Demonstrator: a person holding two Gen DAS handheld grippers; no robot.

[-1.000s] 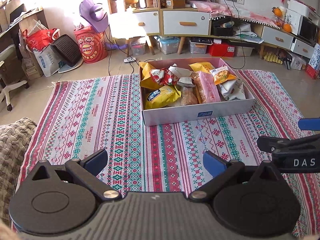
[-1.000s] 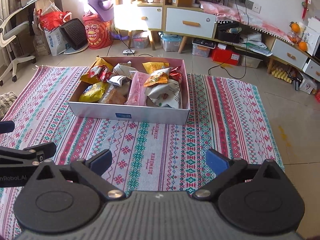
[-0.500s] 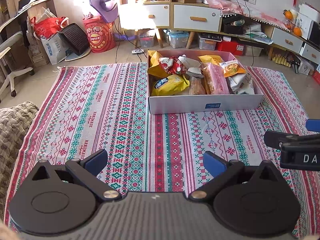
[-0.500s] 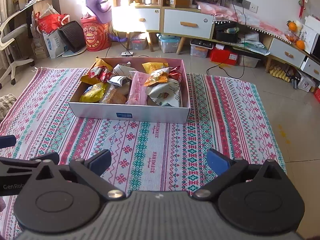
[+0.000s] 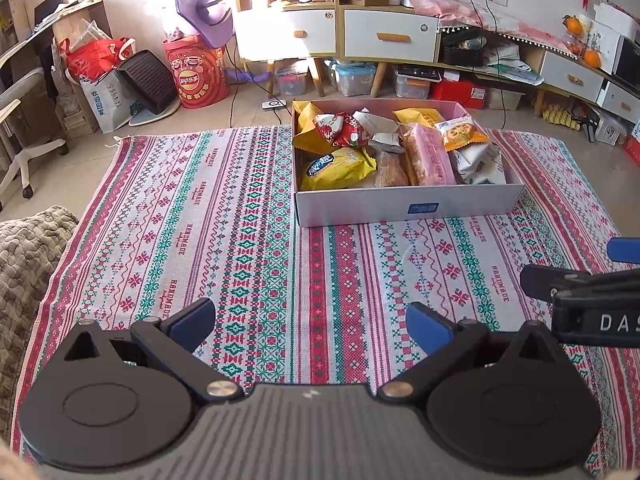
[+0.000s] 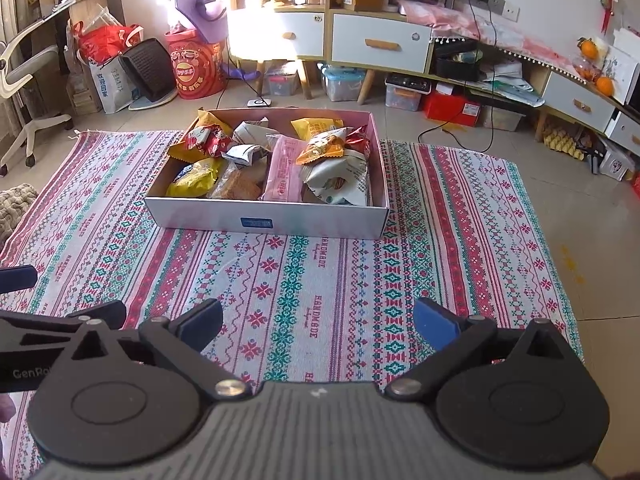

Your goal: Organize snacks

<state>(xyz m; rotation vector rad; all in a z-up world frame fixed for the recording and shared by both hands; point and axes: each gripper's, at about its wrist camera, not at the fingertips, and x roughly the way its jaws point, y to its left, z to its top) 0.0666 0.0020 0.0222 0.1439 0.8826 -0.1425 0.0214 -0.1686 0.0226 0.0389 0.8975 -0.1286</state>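
Left gripper (image 5: 311, 320): jaws spread wide apart, nothing between them, held above the patterned rug (image 5: 224, 216) and well short of the box. Its blue fingertips (image 5: 196, 314) show at either side of the lower frame.

Right gripper (image 6: 318, 320): jaws likewise spread wide apart and empty, above the same rug, well short of the box. In the left wrist view, part of the right gripper shows at the right edge; in the right wrist view, part of the left gripper shows at the left edge. The two are side by side and apart.

Cardboard box (image 5: 408, 206): a shallow open box with a white front wall and pink inside walls, resting on the far half of the rug. A small blue label (image 6: 256, 223) sits on the front wall.

Snacks: all visible packets lie inside the box, crowded and overlapping. A yellow bag (image 5: 336, 164) lies at the front left corner. A red and white bag (image 5: 340, 130) lies behind it, over a larger yellow packet at the back left. A long pink packet (image 5: 428, 154) lies front to back near the middle. An orange packet (image 5: 462, 134) rests on top of a white bag (image 5: 480, 162) at the right side. A clear packet of brown biscuits (image 6: 240, 184) lies between the yellow bag and the pink packet.

Surroundings: a cabinet with white drawers (image 5: 388, 36) stands against the far wall. A red drum (image 5: 196, 74) stands on the floor to the left of it.
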